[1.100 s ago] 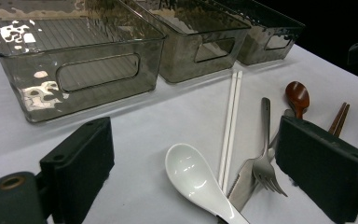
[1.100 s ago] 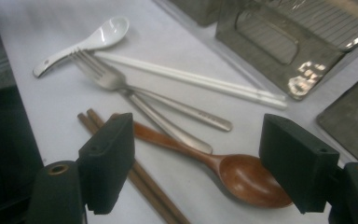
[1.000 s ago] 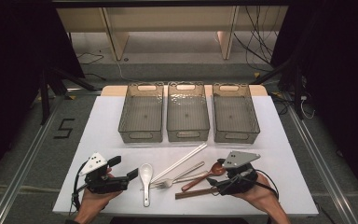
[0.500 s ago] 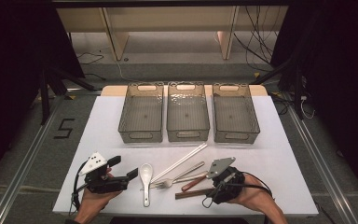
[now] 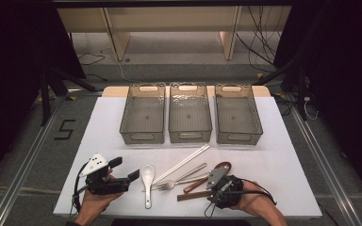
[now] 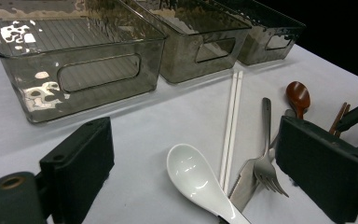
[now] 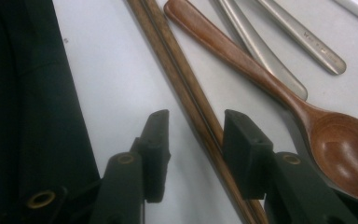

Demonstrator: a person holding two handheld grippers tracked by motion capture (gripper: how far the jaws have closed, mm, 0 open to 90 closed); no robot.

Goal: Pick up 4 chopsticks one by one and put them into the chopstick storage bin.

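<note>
Closing on the pair of dark wooden chopsticks [image 7: 186, 88], the right gripper [image 7: 193, 140] has its jaws narrowing astride them near the table's front edge, pads apparently not yet pressing.

Just beside lies the brown wooden spoon [image 7: 279, 93]; a skewed pinch could catch only one stick or nudge that spoon. The left gripper [image 6: 191, 172] rests with jaws wide, empty. Counted: three clear smoky plastic bins [image 5: 190, 113], two white chopsticks [image 5: 181, 162], one white ceramic spoon [image 5: 147, 181], one steel fork [image 5: 174, 182], one steel knife [image 6: 244, 184].
</note>
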